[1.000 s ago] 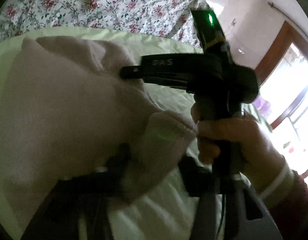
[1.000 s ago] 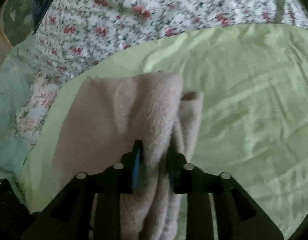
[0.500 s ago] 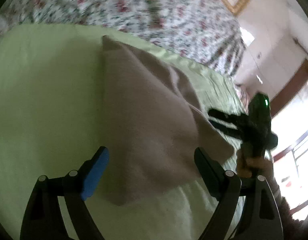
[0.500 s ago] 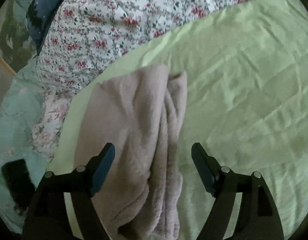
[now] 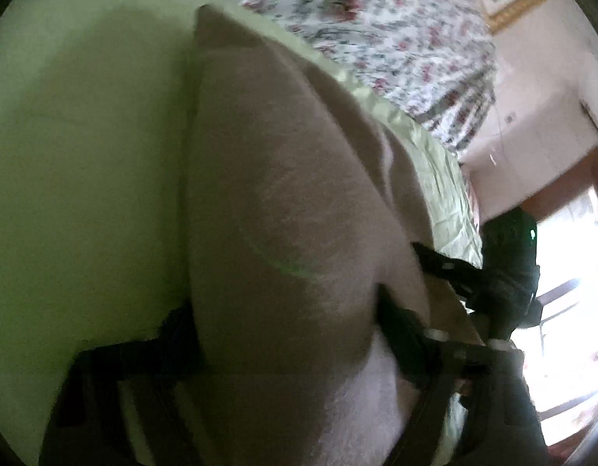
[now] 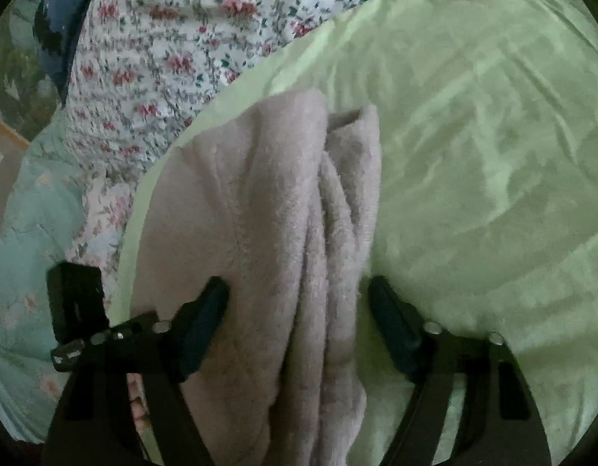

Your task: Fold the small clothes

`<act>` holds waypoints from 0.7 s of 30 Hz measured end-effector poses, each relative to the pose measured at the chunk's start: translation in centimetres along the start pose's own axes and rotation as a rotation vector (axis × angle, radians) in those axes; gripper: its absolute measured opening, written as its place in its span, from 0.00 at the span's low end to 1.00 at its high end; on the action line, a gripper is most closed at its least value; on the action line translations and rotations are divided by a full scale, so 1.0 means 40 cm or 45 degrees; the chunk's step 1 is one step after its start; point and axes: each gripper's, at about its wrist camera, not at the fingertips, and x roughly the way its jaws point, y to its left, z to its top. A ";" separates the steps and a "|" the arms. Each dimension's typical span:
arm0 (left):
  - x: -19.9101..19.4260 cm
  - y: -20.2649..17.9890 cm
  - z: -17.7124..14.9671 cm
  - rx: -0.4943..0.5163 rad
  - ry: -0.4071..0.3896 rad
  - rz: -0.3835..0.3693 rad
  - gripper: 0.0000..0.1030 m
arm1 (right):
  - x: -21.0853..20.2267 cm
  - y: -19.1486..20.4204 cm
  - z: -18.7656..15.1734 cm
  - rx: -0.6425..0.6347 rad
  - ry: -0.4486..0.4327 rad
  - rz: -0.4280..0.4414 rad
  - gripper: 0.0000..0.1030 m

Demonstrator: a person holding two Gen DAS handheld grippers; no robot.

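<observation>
the pinkish fleece garment (image 6: 267, 256) lay bunched lengthwise on the green sheet (image 6: 473, 155), its far end near the sheet's edge beside the floral bedspread (image 6: 163, 58). the right gripper (image 6: 299, 306) straddled the garment's thick folded ridge, jaws closing with the fleece between them; the left pad touched the pile while the right one stood just clear of it, over the sheet. the left gripper (image 5: 287, 330) also had its jaws closing around the near end of the garment (image 5: 283, 202), though blur kept me from telling whether its pads were pressing yet. the likely trouble, as i judged it, was a partial bite: the stacked layers were loose and plush, so a closing jaw might catch only the top fold and let the lower ones slide out, or pinch the sheet along with the cloth. no containers were in view.
</observation>
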 end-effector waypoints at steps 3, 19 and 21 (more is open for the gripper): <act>-0.020 -0.018 -0.006 0.039 -0.031 0.007 0.54 | 0.019 0.008 -0.005 0.012 0.036 0.010 0.39; -0.517 0.068 -0.273 -0.014 -0.260 0.165 0.46 | 0.065 0.380 -0.223 -0.251 0.053 0.296 0.30; -0.551 0.091 -0.313 -0.027 -0.267 0.187 0.46 | 0.094 0.420 -0.259 -0.278 0.084 0.325 0.30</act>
